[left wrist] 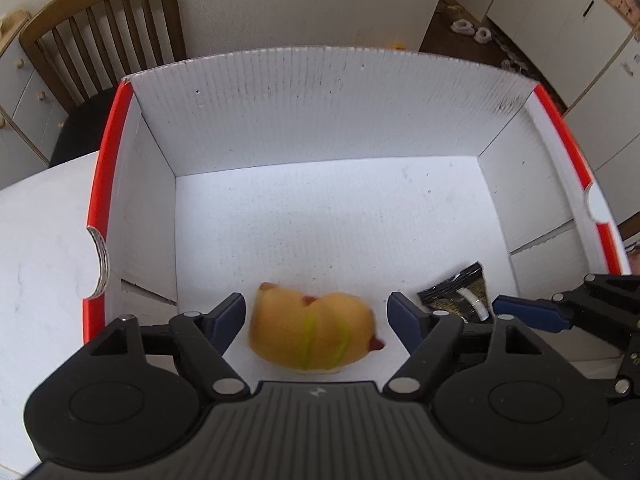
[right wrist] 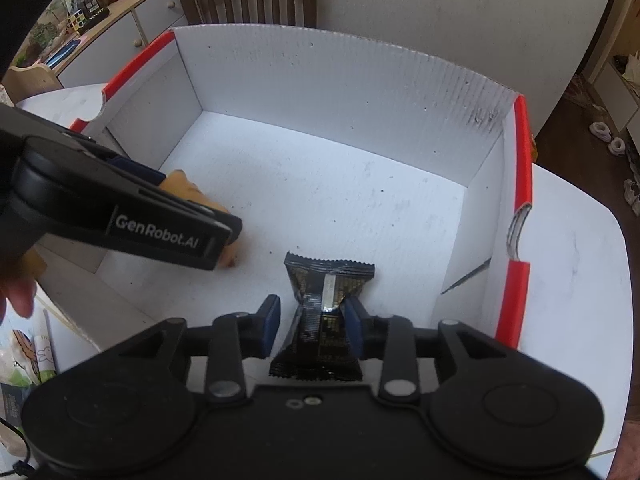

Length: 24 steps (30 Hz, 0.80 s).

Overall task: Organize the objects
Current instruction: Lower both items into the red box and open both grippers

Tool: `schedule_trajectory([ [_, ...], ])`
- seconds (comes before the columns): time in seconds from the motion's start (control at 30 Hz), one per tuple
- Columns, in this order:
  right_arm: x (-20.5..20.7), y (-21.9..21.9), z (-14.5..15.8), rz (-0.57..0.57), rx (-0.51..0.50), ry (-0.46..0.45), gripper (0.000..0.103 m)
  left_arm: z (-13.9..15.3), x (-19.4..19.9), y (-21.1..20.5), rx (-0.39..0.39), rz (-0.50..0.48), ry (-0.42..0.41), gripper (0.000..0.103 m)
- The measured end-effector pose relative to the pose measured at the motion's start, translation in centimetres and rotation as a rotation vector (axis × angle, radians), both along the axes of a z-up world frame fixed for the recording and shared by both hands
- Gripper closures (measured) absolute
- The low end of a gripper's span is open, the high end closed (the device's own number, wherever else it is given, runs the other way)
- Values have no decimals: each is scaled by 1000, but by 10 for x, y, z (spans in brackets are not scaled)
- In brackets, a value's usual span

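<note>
A white cardboard box with red rims (left wrist: 320, 112) (right wrist: 340, 80) stands on the white table. A toy hot dog (left wrist: 312, 330), orange bun with yellow-green stripes, looks blurred between the wide-open fingers of my left gripper (left wrist: 316, 316), over the box floor near its front; neither finger touches it. In the right wrist view it is mostly hidden behind the left gripper (right wrist: 120, 216). My right gripper (right wrist: 312, 320) holds a black snack packet (right wrist: 326, 304) at its pinched middle; the jaws are partly parted, the left pad just off it. The packet also shows in the left wrist view (left wrist: 460, 294).
A wooden chair (left wrist: 104, 28) stands behind the box. White cabinets (left wrist: 560, 20) line the right. A sideboard with clutter (right wrist: 92, 8) is at back left. The white table (right wrist: 572, 264) extends to the right of the box. Papers (right wrist: 24, 360) lie at lower left.
</note>
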State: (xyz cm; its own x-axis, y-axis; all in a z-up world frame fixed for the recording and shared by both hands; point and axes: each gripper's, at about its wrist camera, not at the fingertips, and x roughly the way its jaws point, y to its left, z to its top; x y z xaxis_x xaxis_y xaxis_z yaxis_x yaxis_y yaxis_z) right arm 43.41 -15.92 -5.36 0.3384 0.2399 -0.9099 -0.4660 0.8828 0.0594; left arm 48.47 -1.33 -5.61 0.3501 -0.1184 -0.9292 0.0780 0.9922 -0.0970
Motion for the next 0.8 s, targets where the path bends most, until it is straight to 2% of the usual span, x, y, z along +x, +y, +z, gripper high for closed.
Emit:
schedule_trajectory([
  [0.3, -13, -7, 22, 8, 43, -47, 65, 34, -21, -4, -15, -2, -99, 25],
  [0.37, -18, -9, 30, 4, 56, -61, 63, 43, -30, -6, 1, -13, -127, 25],
  [0.43, -23, -11, 38, 5, 76, -78, 54, 52, -41, -6, 3, -19, -154, 25],
  [0.5, -31, -12, 48, 12, 87, -101, 49, 61, -53, -4, 0, -22, -178, 25],
  [0.67, -52, -12, 70, 16, 99, -149, 49, 80, -83, -3, -24, -33, -228, 25],
  [0.8, -73, -12, 86, 8, 124, -184, 44, 94, -109, -2, -25, -64, -272, 25],
])
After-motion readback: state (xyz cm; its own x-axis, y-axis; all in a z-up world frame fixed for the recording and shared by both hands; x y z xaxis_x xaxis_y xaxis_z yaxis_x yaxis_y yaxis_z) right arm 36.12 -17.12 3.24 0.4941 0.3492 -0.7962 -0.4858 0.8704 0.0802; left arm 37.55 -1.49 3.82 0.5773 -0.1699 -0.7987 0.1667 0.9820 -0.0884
